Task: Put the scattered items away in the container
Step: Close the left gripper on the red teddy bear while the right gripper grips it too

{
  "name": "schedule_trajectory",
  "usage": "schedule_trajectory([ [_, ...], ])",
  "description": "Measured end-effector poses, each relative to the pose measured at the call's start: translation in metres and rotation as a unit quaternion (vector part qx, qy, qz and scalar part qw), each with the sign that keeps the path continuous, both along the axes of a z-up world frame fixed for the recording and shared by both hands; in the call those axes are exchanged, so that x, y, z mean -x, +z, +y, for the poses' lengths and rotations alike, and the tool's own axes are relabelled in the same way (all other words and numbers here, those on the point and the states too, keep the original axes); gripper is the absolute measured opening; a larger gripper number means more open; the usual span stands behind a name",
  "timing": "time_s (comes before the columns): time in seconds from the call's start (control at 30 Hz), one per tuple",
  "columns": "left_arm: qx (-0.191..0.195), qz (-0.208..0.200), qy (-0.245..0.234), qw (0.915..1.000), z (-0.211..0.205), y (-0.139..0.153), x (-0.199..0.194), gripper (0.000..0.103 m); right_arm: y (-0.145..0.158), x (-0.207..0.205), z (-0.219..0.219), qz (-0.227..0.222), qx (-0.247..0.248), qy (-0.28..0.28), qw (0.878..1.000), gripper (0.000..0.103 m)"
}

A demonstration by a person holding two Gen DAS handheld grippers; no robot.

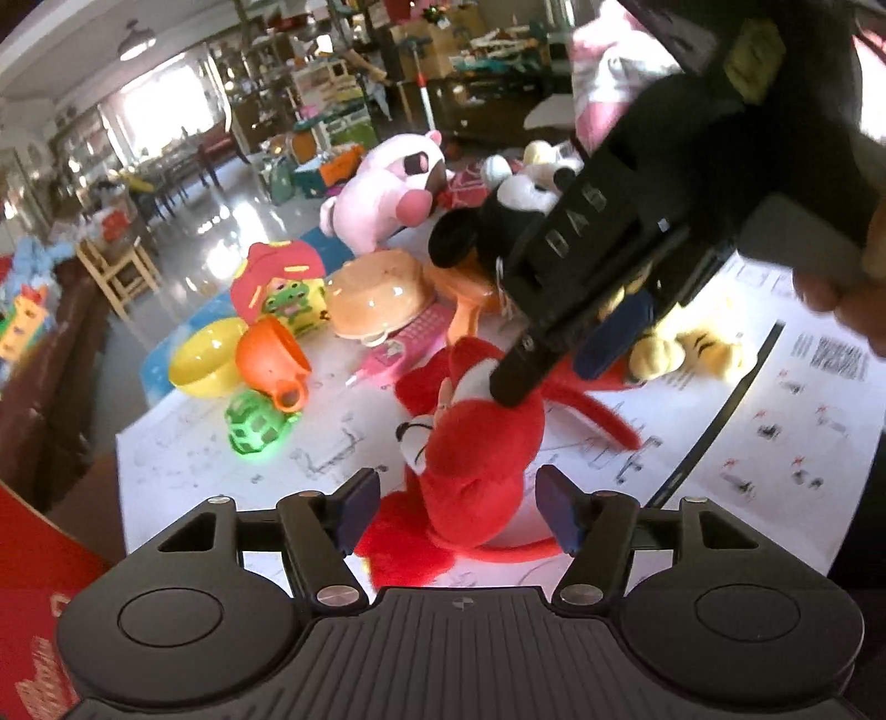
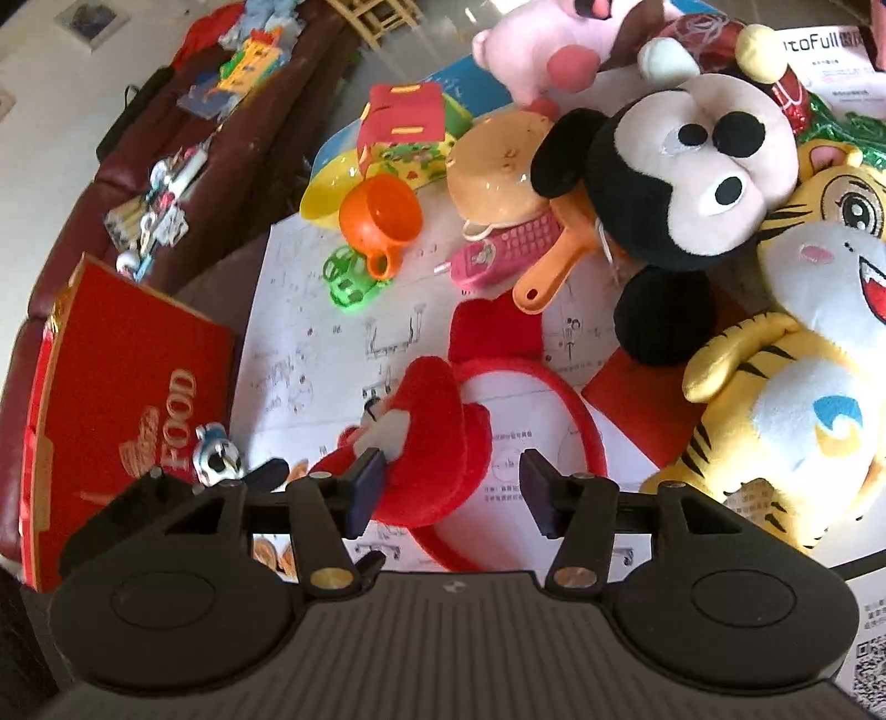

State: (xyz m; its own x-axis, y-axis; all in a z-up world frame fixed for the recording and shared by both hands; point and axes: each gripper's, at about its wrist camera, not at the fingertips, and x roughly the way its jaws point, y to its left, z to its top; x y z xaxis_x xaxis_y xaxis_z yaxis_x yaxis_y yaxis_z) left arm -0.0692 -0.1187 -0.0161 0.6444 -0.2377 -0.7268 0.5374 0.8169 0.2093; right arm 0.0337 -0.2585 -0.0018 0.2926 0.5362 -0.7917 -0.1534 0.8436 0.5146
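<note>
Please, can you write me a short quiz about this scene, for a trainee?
1. True or false: the orange cup stands upright.
2. What lies between the fingers of the left tool? A. red plush toy B. green toy car C. pink toy phone
3. Fill in: the box printed "FOOD" is ___.
Key: 1 false, it lies on its side; 2 A; 3 red.

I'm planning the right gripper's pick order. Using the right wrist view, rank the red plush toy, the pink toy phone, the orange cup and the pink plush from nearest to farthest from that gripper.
1. Red plush toy: between the fingers of the right gripper.
2. Pink toy phone: ahead, mid-table.
3. Orange cup: farther, to the left.
4. Pink plush: far edge, top of the view.
</note>
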Motion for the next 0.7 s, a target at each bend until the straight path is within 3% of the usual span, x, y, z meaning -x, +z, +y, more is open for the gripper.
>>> schedule_trajectory([
  [0.23,0.003,0.017,0.008,0.9998,-0.005,-0.010,-0.003,0.074,-0.008,0.008,-0.020,0.014,0.051,-0.016,0.998,0.056],
  [0.37,-0.001,0.031,0.010,0.9995,-0.009,-0.018,-0.007,0.074,-0.010,0.009,-0.036,0.022,0.020,-0.048,0.998,0.057],
  [0.7,-0.016,0.046,0.002,0.9988,-0.022,-0.033,-0.017,0.077,-0.023,0.004,-0.028,0.043,-0.007,-0.058,0.997,0.062],
])
